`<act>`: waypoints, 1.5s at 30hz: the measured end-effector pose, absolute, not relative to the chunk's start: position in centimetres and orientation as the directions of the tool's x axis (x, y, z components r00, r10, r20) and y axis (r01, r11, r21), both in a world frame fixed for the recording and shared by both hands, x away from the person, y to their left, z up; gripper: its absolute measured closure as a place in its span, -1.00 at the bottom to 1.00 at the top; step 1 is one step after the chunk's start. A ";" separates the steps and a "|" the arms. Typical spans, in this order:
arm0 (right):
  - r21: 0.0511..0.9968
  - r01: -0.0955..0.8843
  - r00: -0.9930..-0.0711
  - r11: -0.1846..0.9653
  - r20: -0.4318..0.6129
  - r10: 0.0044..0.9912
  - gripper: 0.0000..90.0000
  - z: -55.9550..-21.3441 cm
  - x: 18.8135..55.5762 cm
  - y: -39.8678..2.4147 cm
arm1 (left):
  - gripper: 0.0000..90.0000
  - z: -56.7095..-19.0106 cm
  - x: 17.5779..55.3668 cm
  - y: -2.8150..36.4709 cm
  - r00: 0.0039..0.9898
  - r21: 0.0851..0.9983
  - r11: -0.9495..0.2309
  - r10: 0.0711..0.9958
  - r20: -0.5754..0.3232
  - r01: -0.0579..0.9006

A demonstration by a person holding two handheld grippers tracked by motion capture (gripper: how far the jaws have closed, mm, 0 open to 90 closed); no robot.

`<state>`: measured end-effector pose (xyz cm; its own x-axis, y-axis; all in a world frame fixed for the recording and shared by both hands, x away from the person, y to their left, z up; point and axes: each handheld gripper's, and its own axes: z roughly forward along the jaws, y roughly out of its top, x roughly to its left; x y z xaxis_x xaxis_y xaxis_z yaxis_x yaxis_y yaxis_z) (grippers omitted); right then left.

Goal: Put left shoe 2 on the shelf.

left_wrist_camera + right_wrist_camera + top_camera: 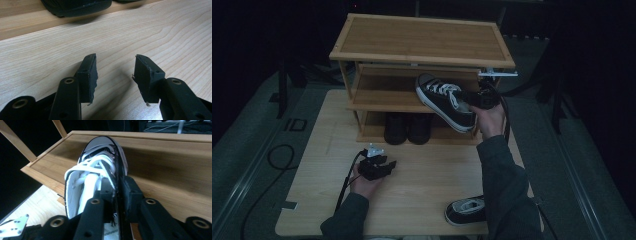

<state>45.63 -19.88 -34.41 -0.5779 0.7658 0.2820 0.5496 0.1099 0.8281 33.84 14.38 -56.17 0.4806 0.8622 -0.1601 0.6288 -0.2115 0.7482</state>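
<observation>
The right gripper [482, 98] holds a black sneaker with white laces [445, 101] by the side wall of its heel opening, one jaw inside the collar and the other outside. In the right gripper view the jaws straddle that wall closely, yet whether the pads press on it or have let go cannot be told. The sneaker's toe [101, 145] points straight away from the gripper, so its long axis runs in line with the jaws and across the middle shelf [382, 100] of the bamboo shoe rack [422, 37]; in the high view it sits tilted, toe up and to the left, heel low at the shelf's front right edge. Any push to seat it would run along that axis, deeper onto the shelf. The left gripper [379, 167] rests low over the table [422, 170] with its jaws apart and nothing between them, well away from the rack. A second matching sneaker [466, 211] lies at the table's near edge, beside the right sleeve.
</observation>
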 end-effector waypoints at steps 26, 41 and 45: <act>0.847 0.525 -0.583 0.085 0.285 0.761 0.40 -33.3 45.4 -19.5 | 0.18 -56.2 33.8 14.2 0.482 0.748 -0.218 0.863 -0.153 0.627; 0.855 0.518 -0.565 0.021 0.324 0.759 0.39 -33.5 45.1 -19.9 | 0.18 -56.2 33.9 14.3 0.482 0.747 -0.212 0.862 -0.161 0.629; 0.858 0.513 -0.563 0.011 0.327 0.759 0.40 -33.5 45.1 -20.0 | 0.18 -56.2 33.9 14.3 0.482 0.747 -0.212 0.861 -0.162 0.630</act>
